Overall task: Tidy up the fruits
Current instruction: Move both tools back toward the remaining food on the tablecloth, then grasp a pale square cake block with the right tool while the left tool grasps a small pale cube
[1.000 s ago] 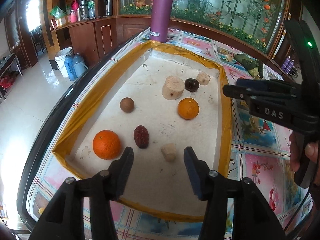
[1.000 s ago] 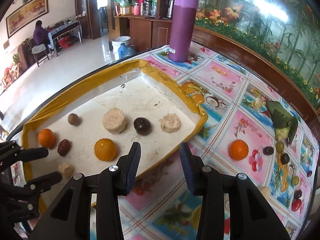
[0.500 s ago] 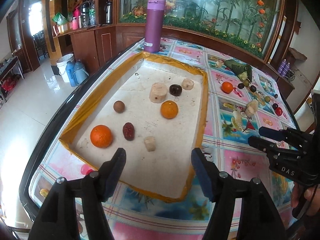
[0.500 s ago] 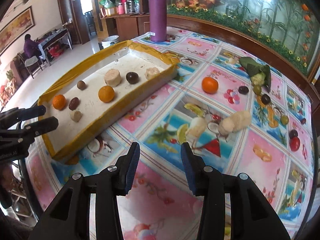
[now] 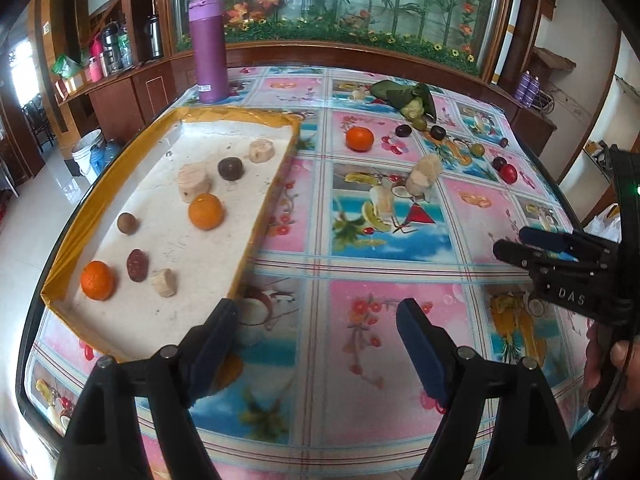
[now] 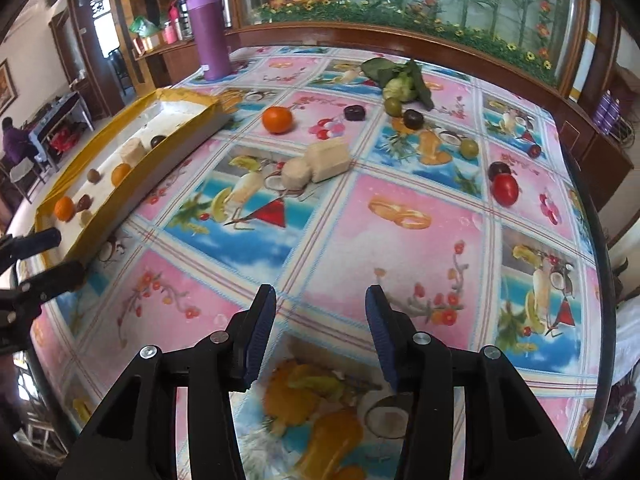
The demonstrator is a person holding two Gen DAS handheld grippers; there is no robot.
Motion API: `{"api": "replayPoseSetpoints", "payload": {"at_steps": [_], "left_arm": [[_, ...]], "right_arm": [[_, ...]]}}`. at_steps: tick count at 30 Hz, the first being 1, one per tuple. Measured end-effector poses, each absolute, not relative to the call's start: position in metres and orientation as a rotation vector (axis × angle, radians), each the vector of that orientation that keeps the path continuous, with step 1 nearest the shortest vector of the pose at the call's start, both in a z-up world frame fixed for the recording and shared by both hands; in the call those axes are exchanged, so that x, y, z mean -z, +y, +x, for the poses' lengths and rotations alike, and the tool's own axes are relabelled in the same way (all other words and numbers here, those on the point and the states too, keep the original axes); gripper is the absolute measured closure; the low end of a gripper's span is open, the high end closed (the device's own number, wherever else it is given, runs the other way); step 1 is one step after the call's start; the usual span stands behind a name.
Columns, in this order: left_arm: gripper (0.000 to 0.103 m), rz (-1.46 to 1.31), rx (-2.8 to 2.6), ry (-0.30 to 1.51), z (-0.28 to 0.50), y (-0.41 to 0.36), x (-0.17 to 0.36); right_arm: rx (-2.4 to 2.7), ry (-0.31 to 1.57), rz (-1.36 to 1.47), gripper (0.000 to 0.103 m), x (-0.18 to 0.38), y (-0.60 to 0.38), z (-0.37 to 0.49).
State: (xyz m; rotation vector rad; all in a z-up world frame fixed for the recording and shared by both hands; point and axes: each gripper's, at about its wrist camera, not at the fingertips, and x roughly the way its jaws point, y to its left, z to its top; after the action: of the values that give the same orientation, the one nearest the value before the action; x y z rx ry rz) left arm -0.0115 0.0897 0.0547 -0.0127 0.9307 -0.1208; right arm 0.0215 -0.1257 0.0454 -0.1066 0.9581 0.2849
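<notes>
Both hand-held grippers hover empty over the counter [image 6: 400, 216].
The left hand-held gripper [image 5: 316, 344] and right hand-held gripper [image 6: 320, 332] have just been opening, nothing between them (jaws spread); eight pieces lie in the tray [image 5: 260, 216], an orange [image 6: 277, 120] loose beside it.

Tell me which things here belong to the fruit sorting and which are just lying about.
Job:
- yellow-rimmed tray
- loose orange
- red tomato-like fruit
- dark plum-like fruits
- green round fruits
- pale cylindrical pieces

Lying about:
- purple flask
- leafy green bundle
</notes>
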Motion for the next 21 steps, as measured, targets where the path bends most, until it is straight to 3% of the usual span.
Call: {"api": "replayPoseSetpoints", "payload": {"at_steps": [2, 13, 16, 21], "left_arm": [[0.019, 0.001, 0.129, 0.941, -0.010, 0.082, -0.053], [0.019, 0.052, 0.111, 0.989, 0.001, 0.066, -0.041], [0.019, 0.050, 0.100, 1.003, 0.005, 0.067, -0.038], [0.019, 0.059, 0.091, 1.011, 0.017, 0.064, -0.035]], "right_arm": [[-0.260, 0.941, -0.098, 0.035, -0.049, -0.134, 0.031], [-0.322, 0.894, -0.107, 0.034, -0.046, -0.121, 0.117], [-0.353, 0.914, -0.099, 0.038, -0.037, -0.115, 0.134], [-0.425, 0.972, -0.051, 0.058, -0.022, -0.109, 0.153]]}}
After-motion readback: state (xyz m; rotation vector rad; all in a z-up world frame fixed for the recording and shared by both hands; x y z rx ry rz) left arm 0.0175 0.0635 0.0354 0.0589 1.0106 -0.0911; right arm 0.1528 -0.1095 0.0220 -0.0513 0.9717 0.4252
